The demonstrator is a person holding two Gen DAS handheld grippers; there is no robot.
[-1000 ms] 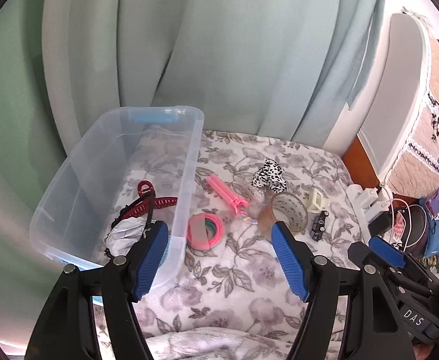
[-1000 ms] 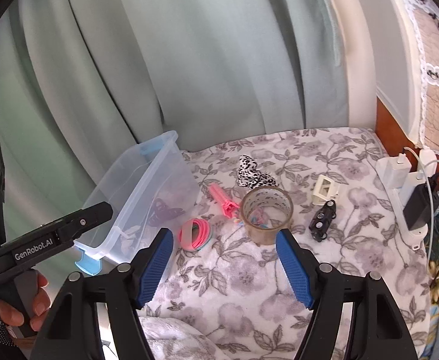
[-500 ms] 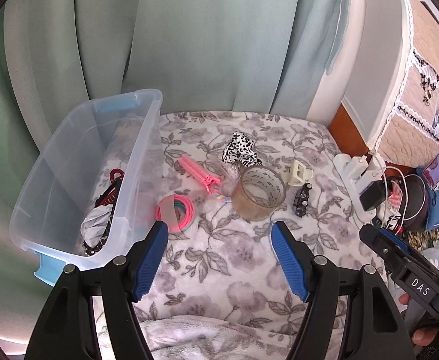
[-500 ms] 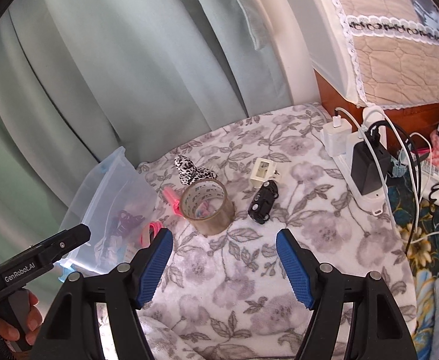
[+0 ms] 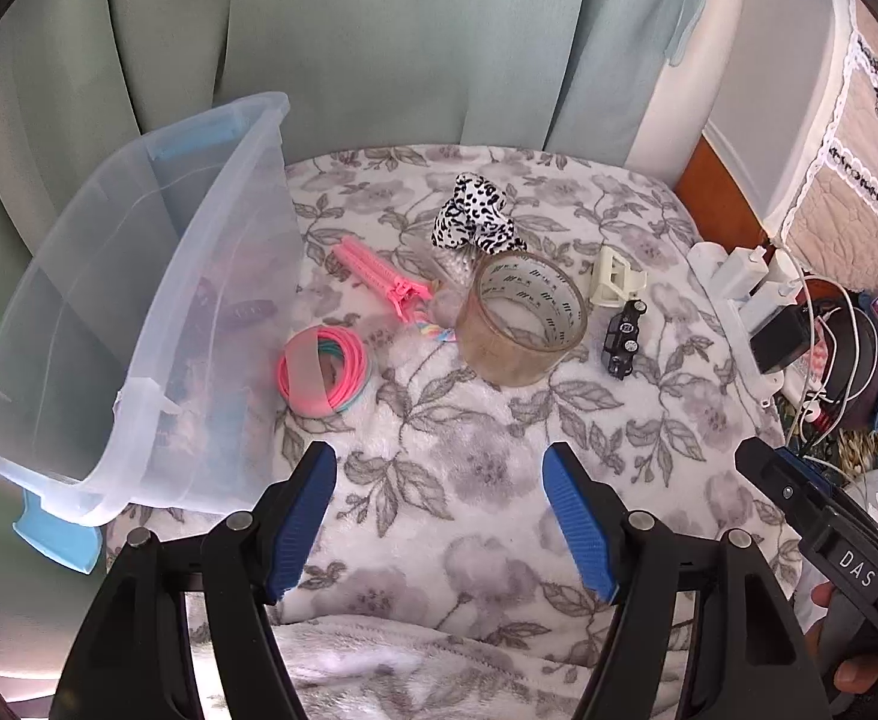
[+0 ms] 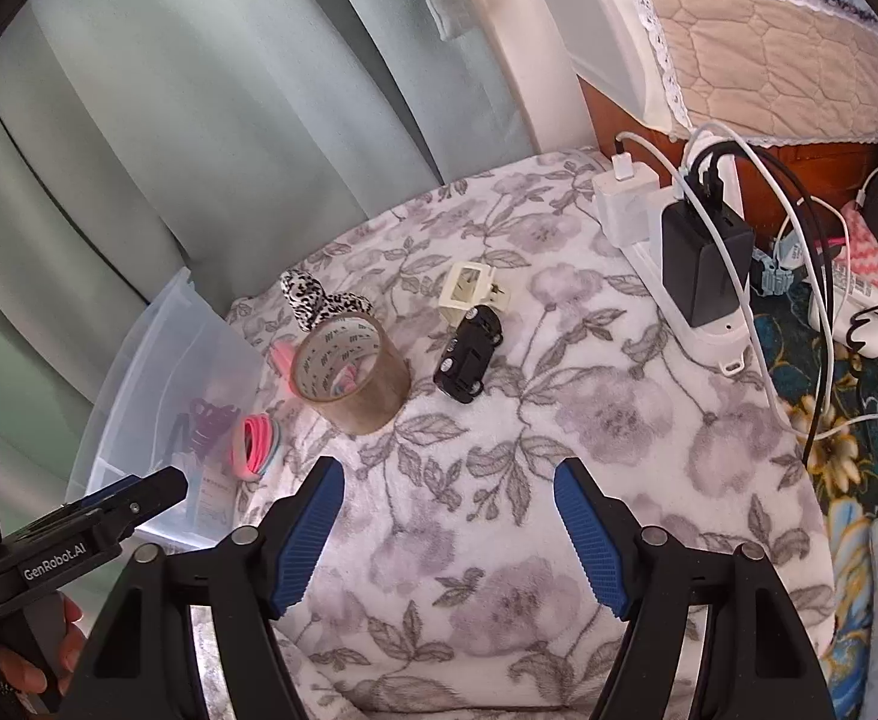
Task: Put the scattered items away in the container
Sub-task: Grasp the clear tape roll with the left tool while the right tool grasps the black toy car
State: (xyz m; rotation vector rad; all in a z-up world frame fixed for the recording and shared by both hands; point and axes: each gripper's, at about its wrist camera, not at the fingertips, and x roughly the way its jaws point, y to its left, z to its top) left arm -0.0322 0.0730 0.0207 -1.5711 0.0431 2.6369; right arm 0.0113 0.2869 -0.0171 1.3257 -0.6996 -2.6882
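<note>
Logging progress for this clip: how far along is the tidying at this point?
Partly done. The clear bin already holds a few items, including a dark reddish one; the wall blurs them. Nothing is in hand: the left gripper and right gripper both hover with jaws open and empty. Still on the blanket: hair ties, pink clip, spotted scrunchie, tape roll, cream clip, toy car.

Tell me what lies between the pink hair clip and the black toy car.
The roll of clear tape stands between the pink hair clip and the black toy car; the left wrist view shows it. A small pastel item lies by the clip's end.
</note>
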